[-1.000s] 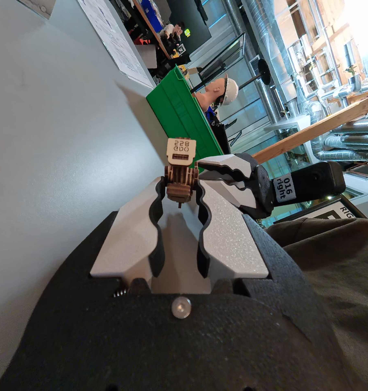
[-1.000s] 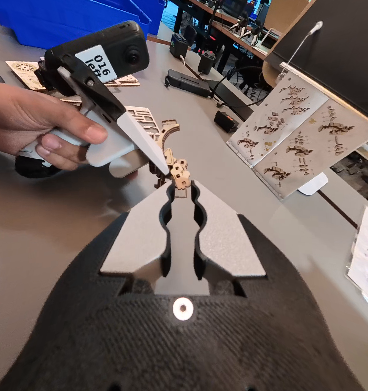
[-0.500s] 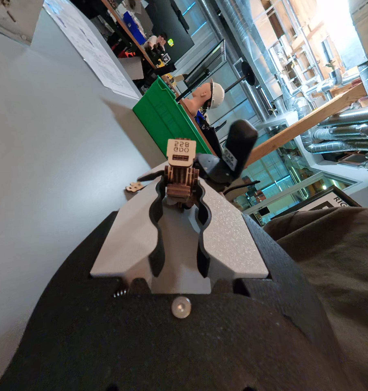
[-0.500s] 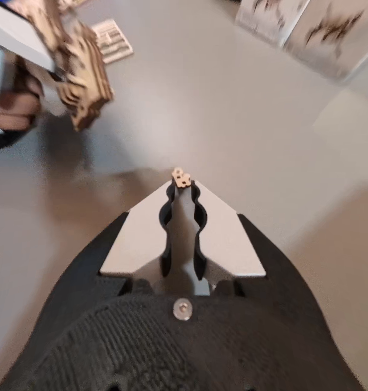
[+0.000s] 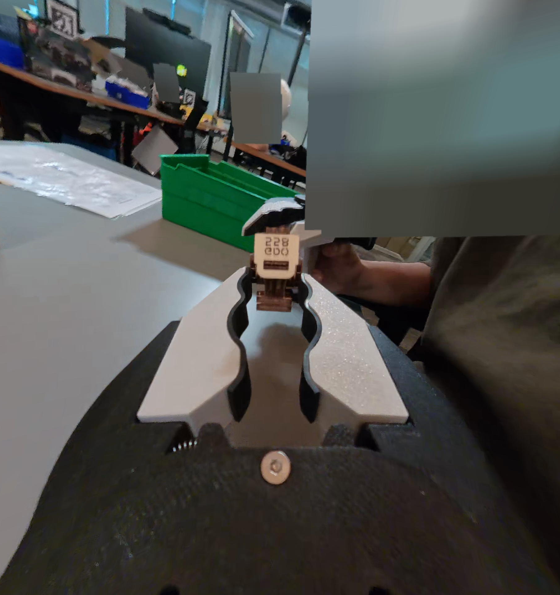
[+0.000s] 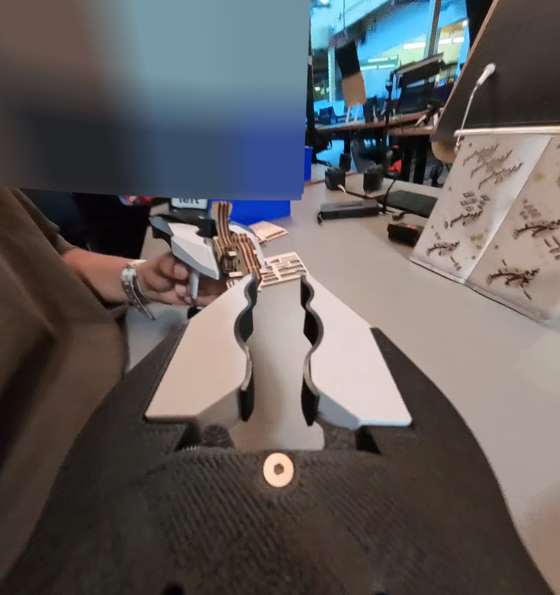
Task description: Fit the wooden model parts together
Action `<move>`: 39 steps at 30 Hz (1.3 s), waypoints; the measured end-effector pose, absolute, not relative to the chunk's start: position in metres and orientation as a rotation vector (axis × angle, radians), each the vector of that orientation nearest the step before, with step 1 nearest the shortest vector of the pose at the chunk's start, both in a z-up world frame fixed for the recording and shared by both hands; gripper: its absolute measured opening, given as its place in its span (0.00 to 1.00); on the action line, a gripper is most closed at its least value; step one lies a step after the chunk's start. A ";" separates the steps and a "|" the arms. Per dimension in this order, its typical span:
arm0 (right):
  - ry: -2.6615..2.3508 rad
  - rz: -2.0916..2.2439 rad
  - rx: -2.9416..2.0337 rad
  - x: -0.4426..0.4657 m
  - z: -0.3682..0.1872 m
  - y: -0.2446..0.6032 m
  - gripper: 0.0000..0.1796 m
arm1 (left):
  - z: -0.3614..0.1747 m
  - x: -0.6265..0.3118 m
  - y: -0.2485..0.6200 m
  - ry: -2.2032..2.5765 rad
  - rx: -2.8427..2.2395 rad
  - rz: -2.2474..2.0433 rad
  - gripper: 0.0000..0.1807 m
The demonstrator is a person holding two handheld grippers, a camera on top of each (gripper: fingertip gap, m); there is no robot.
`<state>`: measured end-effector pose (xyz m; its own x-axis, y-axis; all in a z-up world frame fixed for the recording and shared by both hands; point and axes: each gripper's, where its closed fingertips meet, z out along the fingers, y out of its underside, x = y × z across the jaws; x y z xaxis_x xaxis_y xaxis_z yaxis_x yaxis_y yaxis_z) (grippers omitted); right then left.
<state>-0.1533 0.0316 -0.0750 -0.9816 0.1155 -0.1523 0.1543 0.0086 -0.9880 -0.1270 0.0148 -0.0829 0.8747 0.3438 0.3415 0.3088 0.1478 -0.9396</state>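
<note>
The big grey tabletop has things spread over it. Far to the left there is a green bin, and on the right there is a stand with picture sheets. A flat sheet of cut-out wooden pieces lies in the middle of the tabletop, so I think more pieces are waiting to go on.

The wooden model is partly built. It has many thin layers stuck together, with a pale tag on top. It is up in the air, not on the tabletop.

The left gripper is closed on the wooden model and pinches it at the tips. A hand with a wristband holds that gripper out level over the tabletop.

The right gripper has a wide gap between its two sides, and nothing is in it. It points across the tabletop, just beside the wooden model. I think it needs to fetch the next piece.
</note>
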 end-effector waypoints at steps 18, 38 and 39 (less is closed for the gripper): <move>1.985 -1.977 0.141 -0.104 -0.068 0.023 0.14 | -0.082 -0.097 0.030 -0.329 -1.527 -0.050 0.14; 1.922 -1.952 0.114 -0.094 -0.065 0.018 0.11 | -0.079 -0.087 0.032 -0.290 -1.500 -0.140 0.14; 1.924 -1.958 0.115 -0.094 -0.065 0.018 0.11 | -0.078 -0.087 0.031 -0.291 -1.497 -0.140 0.14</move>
<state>-0.0939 0.0178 -0.0645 -0.9198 -0.2177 -0.3264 0.3302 0.0198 -0.9437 -0.0870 0.0314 -0.0784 0.9573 0.0868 0.2758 0.2700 0.0735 -0.9601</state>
